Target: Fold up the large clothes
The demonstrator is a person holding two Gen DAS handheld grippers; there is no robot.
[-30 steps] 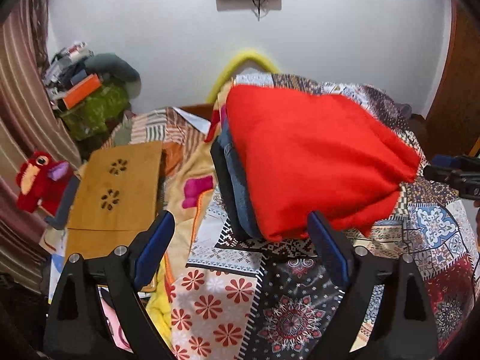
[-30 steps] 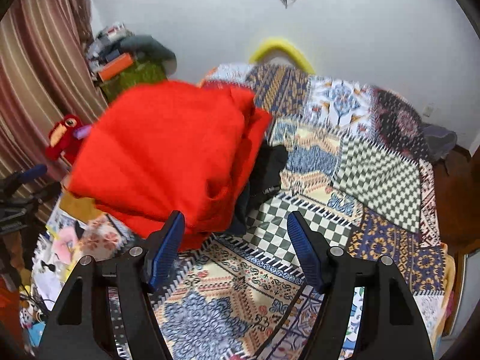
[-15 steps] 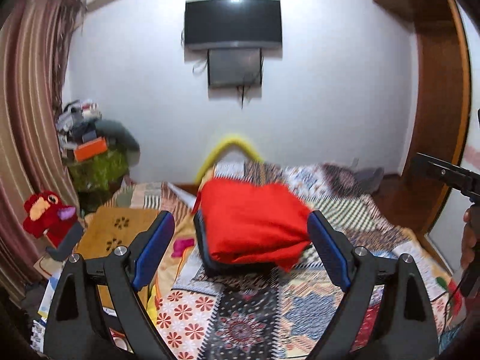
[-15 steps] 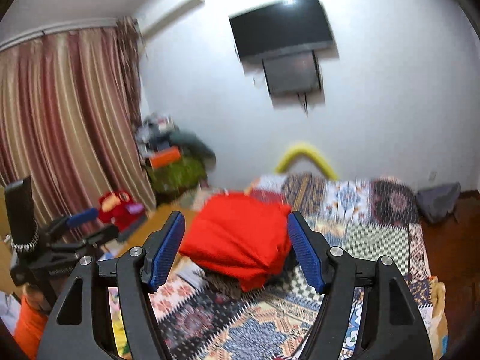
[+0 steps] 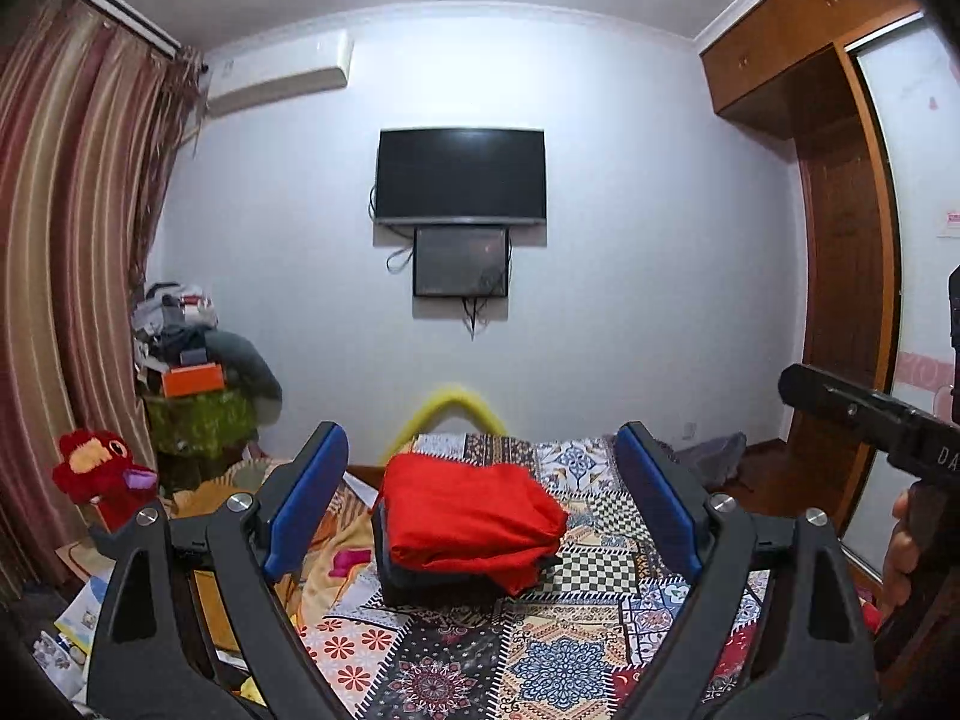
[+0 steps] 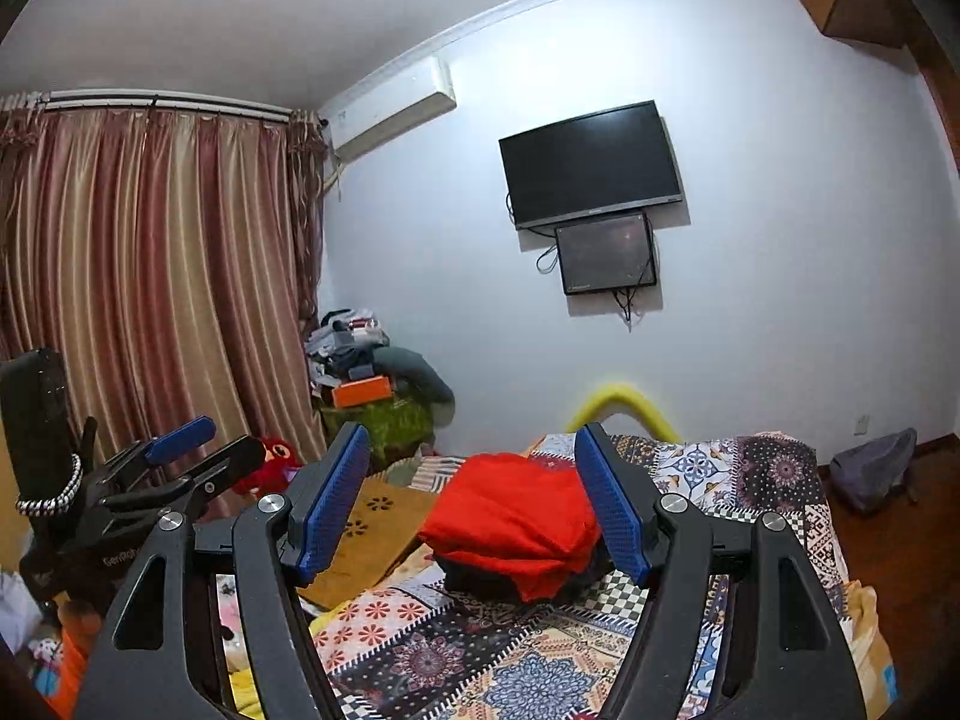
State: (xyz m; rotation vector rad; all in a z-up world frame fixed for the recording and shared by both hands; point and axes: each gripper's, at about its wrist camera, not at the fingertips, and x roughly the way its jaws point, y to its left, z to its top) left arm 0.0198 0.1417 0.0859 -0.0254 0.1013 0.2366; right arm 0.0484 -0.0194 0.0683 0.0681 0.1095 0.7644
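The folded red garment [image 5: 468, 516] tops a dark folded stack mid-bed on the patchwork bedspread [image 5: 540, 660] — long axis crosswise, clear bedspread all round. Left gripper [image 5: 483, 507] and right gripper [image 6: 474, 507] gape empty.

1. The red garment [image 5: 471, 513] is folded into a thick, roughly rectangular bundle with soft, rounded edges.
2. It lies on top of a folded dark garment [image 5: 432, 585], covering most of it.
3. Both form one stack resting on the bedspread [image 5: 456, 660], near its far end.

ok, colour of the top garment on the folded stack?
Red garment, clearest in the left wrist view.
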